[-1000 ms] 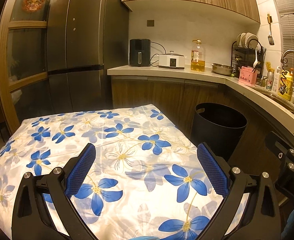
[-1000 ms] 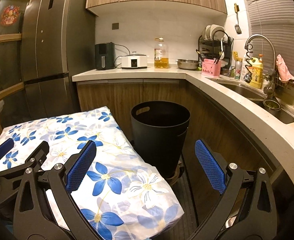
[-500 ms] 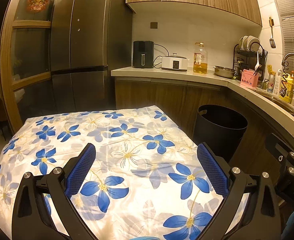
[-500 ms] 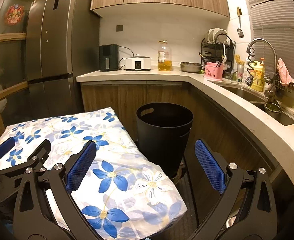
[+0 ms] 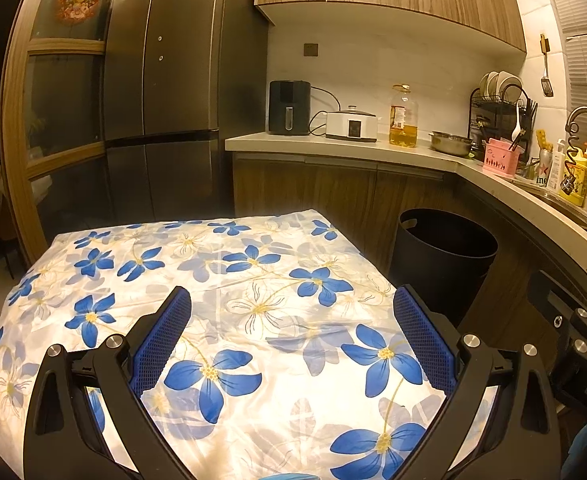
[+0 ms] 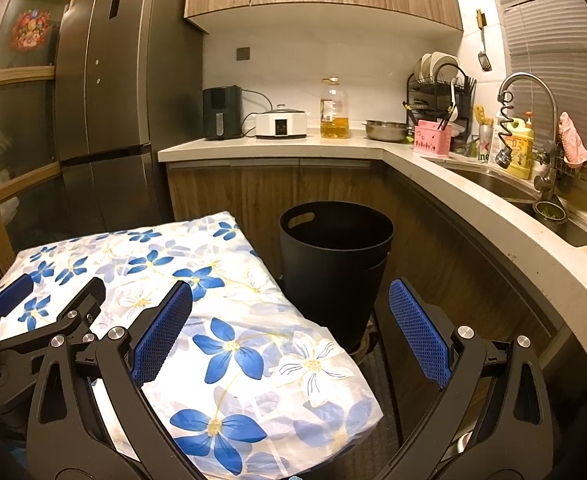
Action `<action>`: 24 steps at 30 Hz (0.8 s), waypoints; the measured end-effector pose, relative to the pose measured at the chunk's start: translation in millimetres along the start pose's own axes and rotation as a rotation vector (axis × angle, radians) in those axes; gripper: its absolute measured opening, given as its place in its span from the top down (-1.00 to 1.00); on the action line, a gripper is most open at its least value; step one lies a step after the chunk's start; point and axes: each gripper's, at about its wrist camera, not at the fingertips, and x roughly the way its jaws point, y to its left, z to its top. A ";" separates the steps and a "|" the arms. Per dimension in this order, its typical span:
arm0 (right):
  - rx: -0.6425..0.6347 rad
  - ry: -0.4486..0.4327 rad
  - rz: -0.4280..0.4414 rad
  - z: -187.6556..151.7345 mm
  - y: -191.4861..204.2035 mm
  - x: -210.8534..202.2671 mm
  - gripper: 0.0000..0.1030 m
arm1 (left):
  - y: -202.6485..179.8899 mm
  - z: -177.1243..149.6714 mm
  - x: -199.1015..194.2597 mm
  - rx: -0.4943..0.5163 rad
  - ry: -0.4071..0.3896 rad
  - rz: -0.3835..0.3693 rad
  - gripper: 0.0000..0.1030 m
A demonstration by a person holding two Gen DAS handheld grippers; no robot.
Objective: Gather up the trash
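Both grippers, left gripper (image 5: 291, 340) and right gripper (image 6: 289, 334), hang spread wide and empty above the flower-cloth desk (image 5: 229, 280). No trash shows on the cloth in either view; the black bin (image 6: 335, 264) stands just beside the desk. Collecting looks either finished or not yet begun; I cannot tell which.

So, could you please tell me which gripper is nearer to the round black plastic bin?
The right gripper: the black bin stands just ahead between its open fingers. The left gripper hovers over the floral tablecloth, bin off to its right.
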 end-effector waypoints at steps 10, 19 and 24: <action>0.000 0.000 0.002 -0.9 1.1 1.8 -0.90 | 0.2 0.5 0.1 -0.001 -0.003 -0.001 -0.88; -0.002 -0.004 0.007 -1.5 3.3 1.0 -0.90 | 0.9 1.5 0.8 -0.005 -0.008 0.006 -0.88; -0.003 -0.004 0.011 -2.2 3.6 0.0 -0.90 | 1.7 1.2 -1.0 -0.009 -0.012 0.008 -0.88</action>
